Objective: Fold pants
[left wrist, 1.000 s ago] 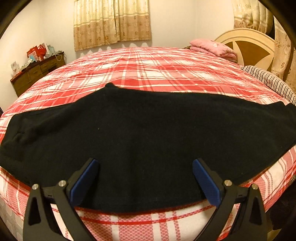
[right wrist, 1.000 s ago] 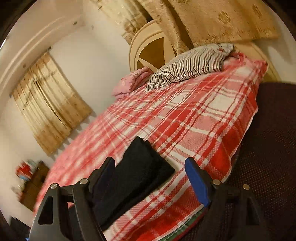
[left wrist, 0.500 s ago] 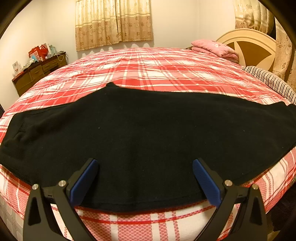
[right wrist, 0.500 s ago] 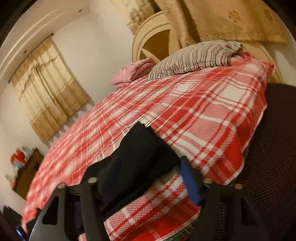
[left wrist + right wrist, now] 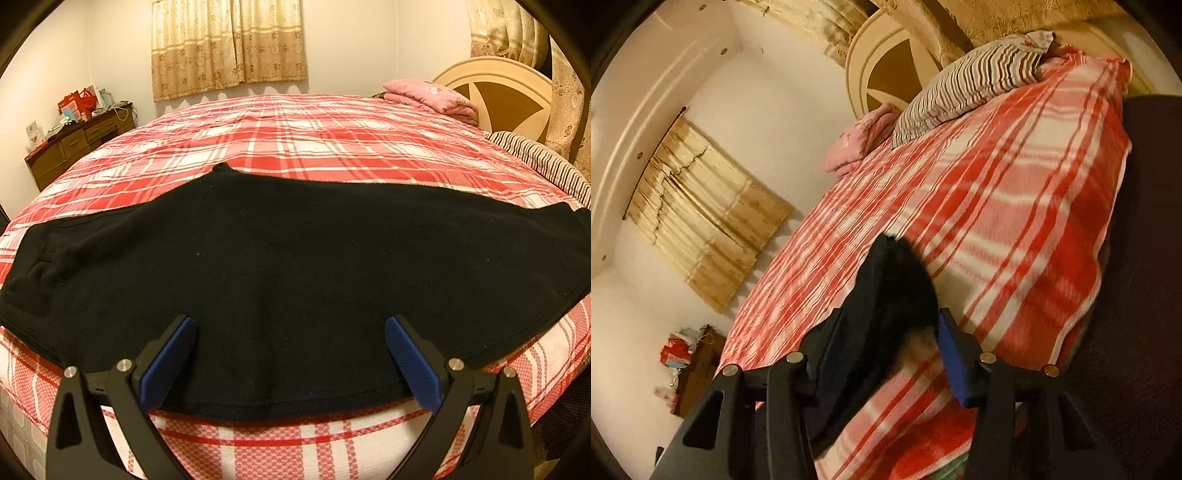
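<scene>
Black pants (image 5: 288, 266) lie spread sideways across the near part of a red plaid bed (image 5: 295, 140). My left gripper (image 5: 290, 354) is open, its blue pads over the near hem at the bed's edge, not holding it. In the right wrist view, my right gripper (image 5: 890, 347) has closed in around the end of the pants (image 5: 890, 291), which rises between the fingers above the bed (image 5: 1015, 221). The view is tilted and blurred.
A striped pillow (image 5: 971, 81) and a pink folded blanket (image 5: 432, 98) lie by the cream headboard (image 5: 506, 92). A wooden dresser (image 5: 77, 144) with clutter stands at the far left. Curtains (image 5: 229, 44) hang on the back wall.
My right gripper has narrowed around the end of the pants and tilted, with the cloth now raised between the fingers. My left gripper has stayed open and barely moved.
</scene>
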`<state>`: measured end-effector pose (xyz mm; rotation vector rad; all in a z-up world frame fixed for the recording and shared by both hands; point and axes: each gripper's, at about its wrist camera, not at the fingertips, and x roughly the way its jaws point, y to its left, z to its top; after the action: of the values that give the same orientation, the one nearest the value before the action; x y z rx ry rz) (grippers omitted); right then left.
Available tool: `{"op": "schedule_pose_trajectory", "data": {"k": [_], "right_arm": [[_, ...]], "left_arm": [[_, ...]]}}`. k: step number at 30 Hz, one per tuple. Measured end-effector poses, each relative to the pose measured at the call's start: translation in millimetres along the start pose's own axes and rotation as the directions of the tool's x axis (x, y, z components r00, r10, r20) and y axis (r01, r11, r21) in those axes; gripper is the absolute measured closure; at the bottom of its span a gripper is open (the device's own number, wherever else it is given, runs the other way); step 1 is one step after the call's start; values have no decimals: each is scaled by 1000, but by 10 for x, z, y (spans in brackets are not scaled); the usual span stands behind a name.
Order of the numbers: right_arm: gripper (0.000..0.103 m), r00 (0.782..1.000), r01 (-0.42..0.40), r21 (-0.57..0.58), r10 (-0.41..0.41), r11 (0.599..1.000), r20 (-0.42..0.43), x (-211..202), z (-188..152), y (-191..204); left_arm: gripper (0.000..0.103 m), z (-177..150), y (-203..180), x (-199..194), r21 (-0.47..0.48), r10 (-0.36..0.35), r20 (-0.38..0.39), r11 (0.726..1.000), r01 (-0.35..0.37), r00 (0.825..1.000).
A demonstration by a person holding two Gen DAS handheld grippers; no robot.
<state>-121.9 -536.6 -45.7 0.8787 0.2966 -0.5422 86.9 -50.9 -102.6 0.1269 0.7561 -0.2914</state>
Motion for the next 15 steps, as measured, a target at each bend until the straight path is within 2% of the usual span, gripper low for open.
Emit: {"op": "schedule_pose_trajectory", "data": {"k": [3, 7, 10, 12, 13, 15], "right_arm": [[51, 1000, -15, -28, 14, 1000, -26, 24, -86, 118], [51, 999, 27, -113, -30, 993, -30, 56, -127, 249], [51, 999, 35, -107, -38, 994, -24, 120, -24, 220], [53, 997, 74, -103, -75, 992, 2, 189, 114, 148], [58, 997, 82, -100, -82, 992, 5, 210, 160, 115], [82, 996, 92, -96, -94, 991, -12, 303, 243, 4]], "left_arm": [[0, -6, 15, 0, -1, 2, -1, 1000, -2, 1000], [0, -15, 2, -1, -2, 4, -1, 1000, -4, 1000], [0, -11, -1, 1, -2, 4, -2, 1000, -4, 1000], [0, -9, 1, -2, -1, 5, -2, 1000, -5, 1000], [0, -10, 4, -3, -2, 4, -2, 1000, -4, 1000], [0, -11, 0, -3, -3, 4, -2, 1000, -4, 1000]]}}
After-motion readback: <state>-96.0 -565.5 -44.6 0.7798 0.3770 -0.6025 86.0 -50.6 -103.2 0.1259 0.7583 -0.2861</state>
